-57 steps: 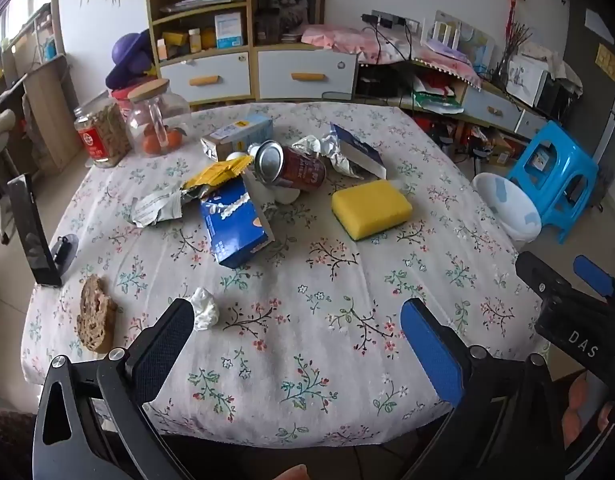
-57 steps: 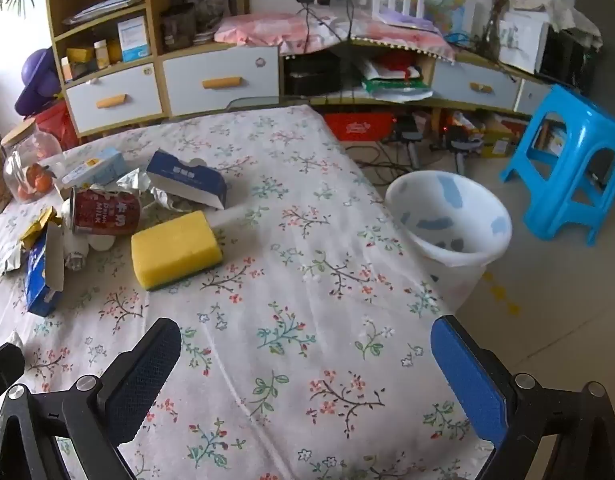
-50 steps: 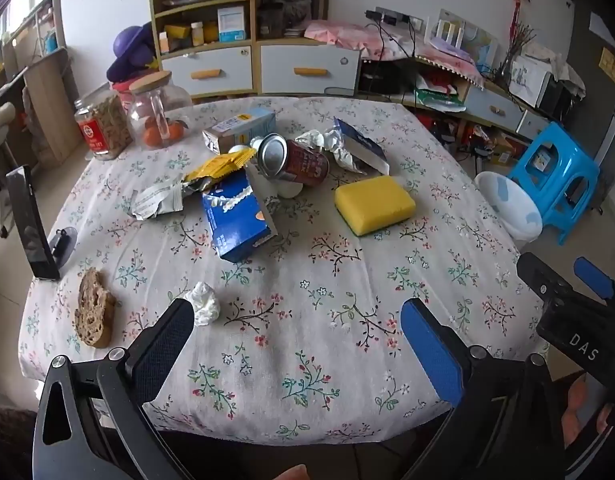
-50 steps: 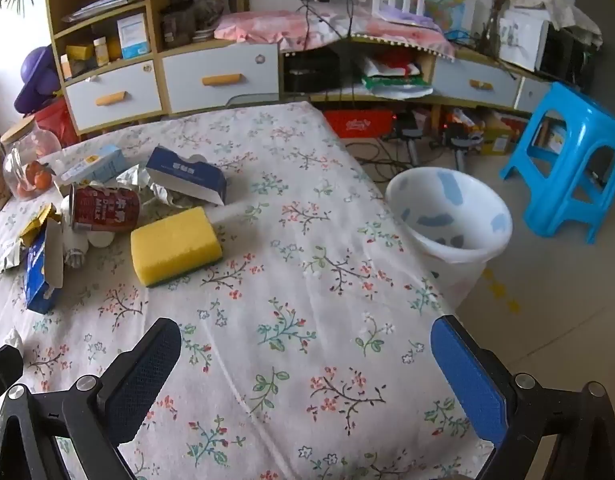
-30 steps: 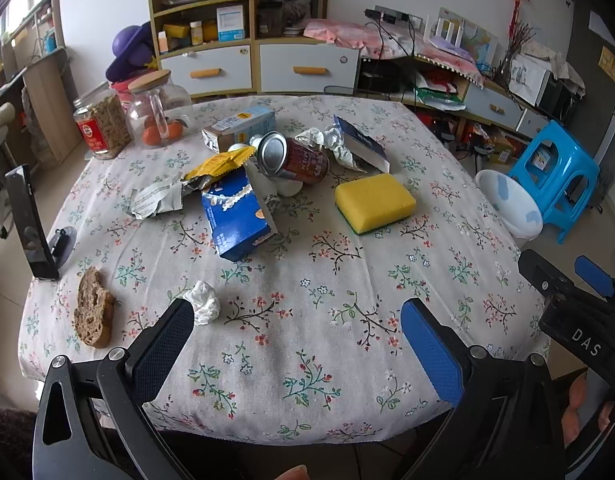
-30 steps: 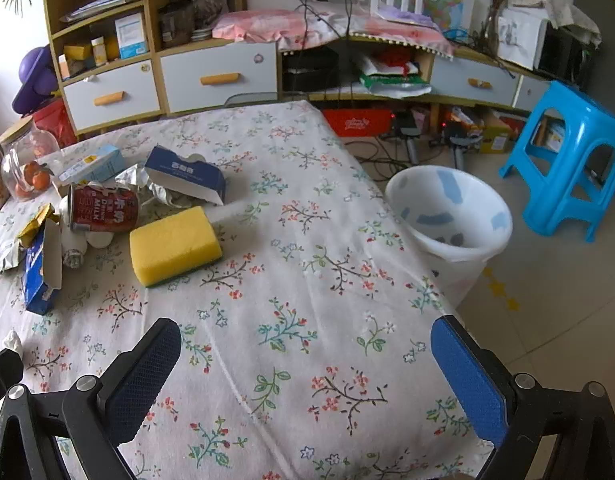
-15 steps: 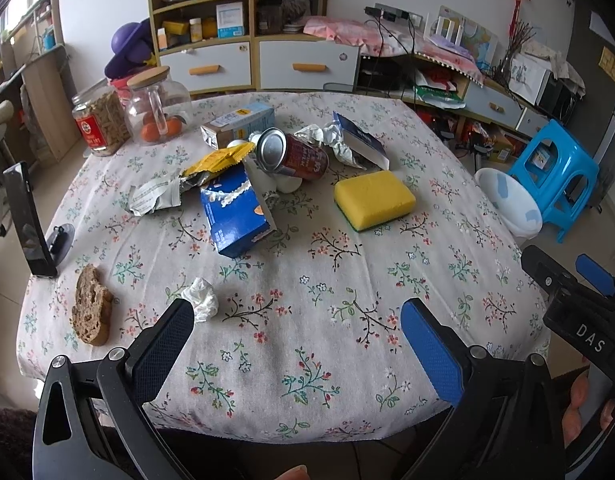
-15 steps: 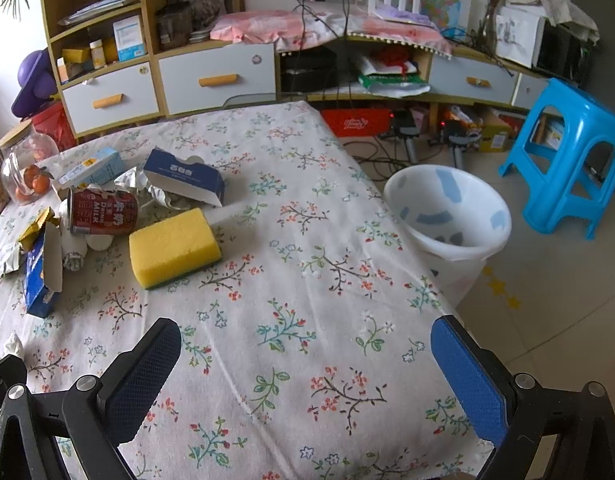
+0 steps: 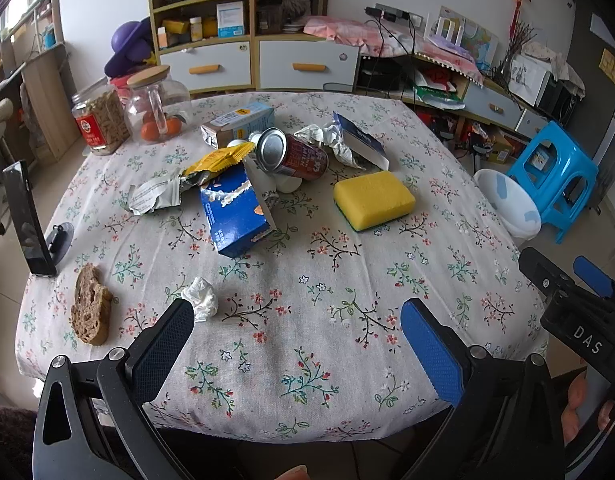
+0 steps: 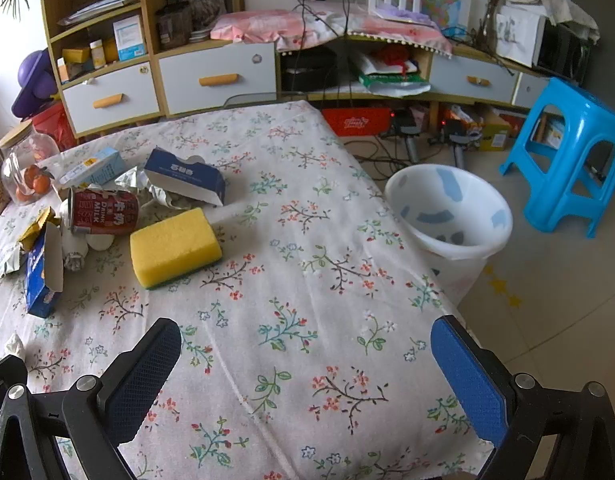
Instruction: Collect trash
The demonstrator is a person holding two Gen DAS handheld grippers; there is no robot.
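- Progress looks close to nil, as a judgement: every scrap I can see lies on the table (image 9: 307,392), and the white bin (image 10: 447,216) on the floor beside the table's right edge shows nothing inside but its own blue patches.
- Left gripper (image 9: 295,344) hovers over the near edge with its jaws spread wide and nothing between them.
- Near the left edge stand a dark phone on a stand (image 9: 25,220) and a bread slice (image 9: 89,306); the crumpled tissue (image 9: 201,298) lies just beside the left gripper's left finger and seems the easiest first pick.
- Far left corner holds two glass jars (image 9: 127,112), probably not trash.
- Towards the table's middle sits the main heap: silver wrapper (image 9: 153,198), yellow wrapper (image 9: 219,158), blue box (image 9: 235,212), light carton (image 9: 237,124), red can (image 9: 293,156) on its side, crumpled foil (image 9: 327,140) and dark-blue box (image 10: 183,176).
- Yellow sponge (image 10: 175,246) lies apart, just right of the heap.
- Right gripper (image 10: 305,356), equally wide open and empty, hangs over the near right corner.
- Floral cloth covers the whole top; behind are shelves with drawers (image 10: 155,80), a cluttered low unit and a blue stool (image 10: 567,156) on a tiled floor.
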